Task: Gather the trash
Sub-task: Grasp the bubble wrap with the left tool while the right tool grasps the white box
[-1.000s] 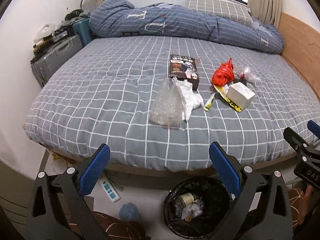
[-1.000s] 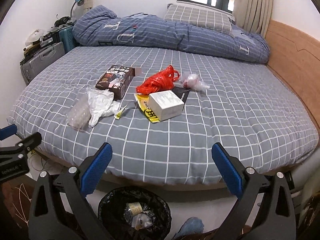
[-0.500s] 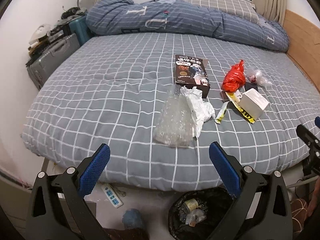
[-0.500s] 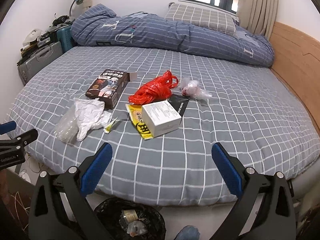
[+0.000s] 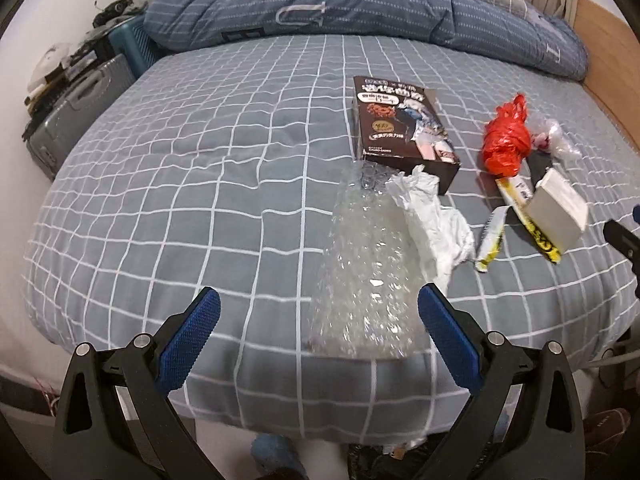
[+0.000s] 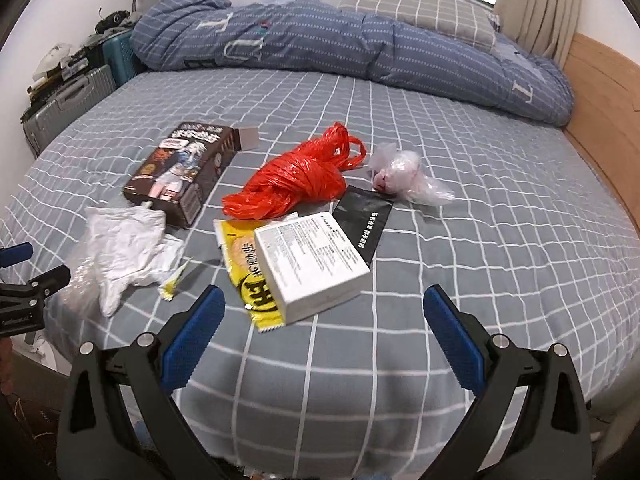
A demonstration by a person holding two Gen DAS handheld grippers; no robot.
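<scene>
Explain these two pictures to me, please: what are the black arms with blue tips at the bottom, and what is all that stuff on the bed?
No robot here: a person holds a two-finger gripper in each hand, and a fisheye camera on each looks forward along its fingers. One picture is from the left gripper, the other from the right gripper. The blue tips are finger pads. Both grippers are open and hold nothing.

On the bed lies trash to collect: bubble wrap, crumpled white paper, a brown box, a red plastic bag, a white box resting on a yellow wrapper, a black packet and a clear bag. The left gripper points at the bubble wrap, the right at the white box.
</scene>
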